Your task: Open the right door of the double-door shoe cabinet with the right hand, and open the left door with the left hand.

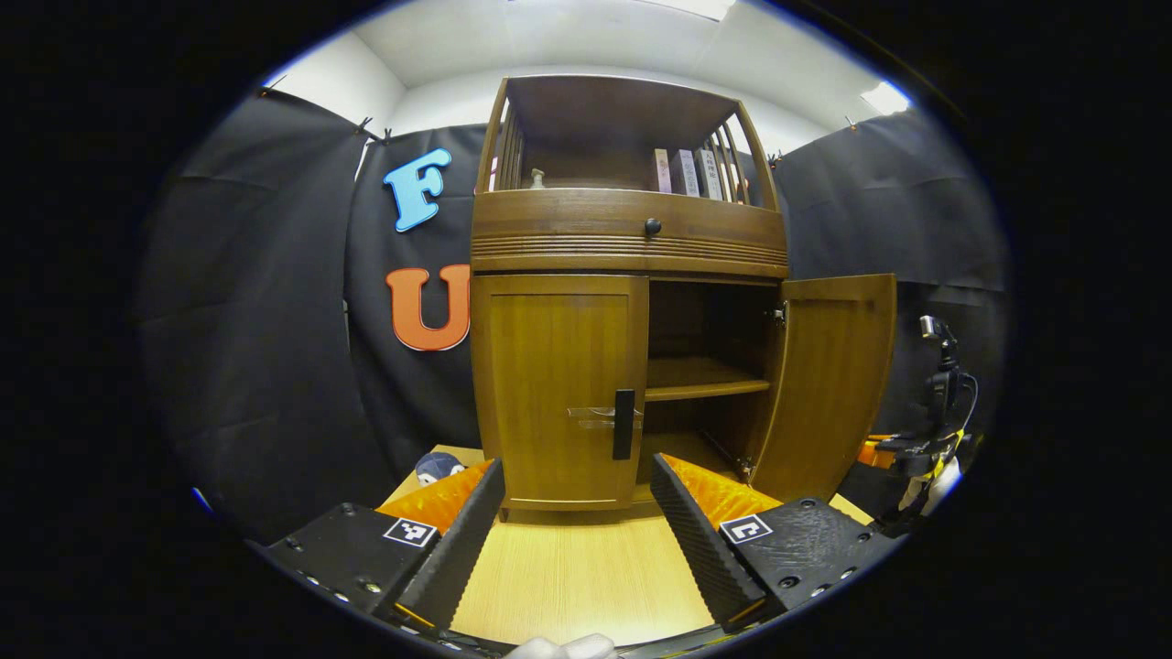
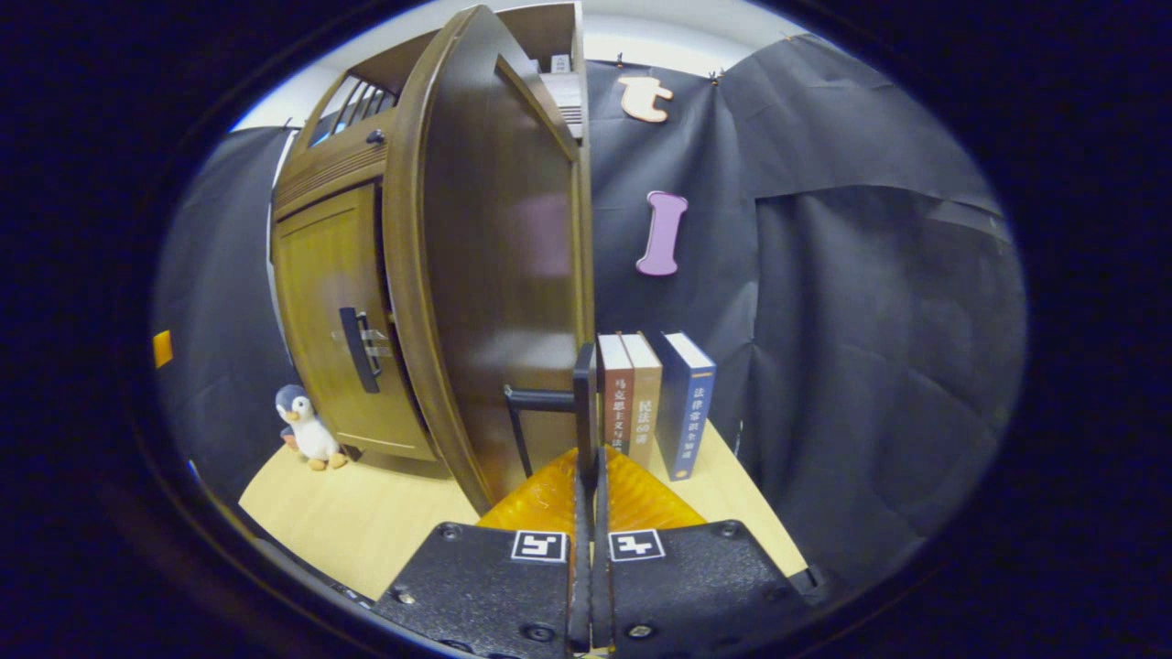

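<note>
A wooden double-door shoe cabinet [image 1: 630, 275] fills the centre of the left gripper view, standing on a pale wood tabletop [image 1: 577, 577]; its open top shelf holds a few books [image 1: 685, 172] at the upper centre. The right door [image 1: 829, 384] stands swung wide at centre right, showing an inner shelf [image 1: 705, 377]; the left door [image 1: 558, 394] is shut flat, its dark vertical handle [image 1: 623, 424] at the frame's centre. The left gripper [image 1: 577, 494] sits at the bottom with fingers spread apart, pinching nothing, short of that handle.

In the right gripper view the right door [image 2: 494, 256] looms at centre left — edge-on and open; the right gripper [image 2: 587, 467] at the bottom centre has its fingers pressed together on the door's dark handle [image 2: 583, 394]. Three upright books [image 2: 655, 403] stand just right of it; a small penguin toy [image 2: 307, 428] sits at lower left by the cabinet.
</note>
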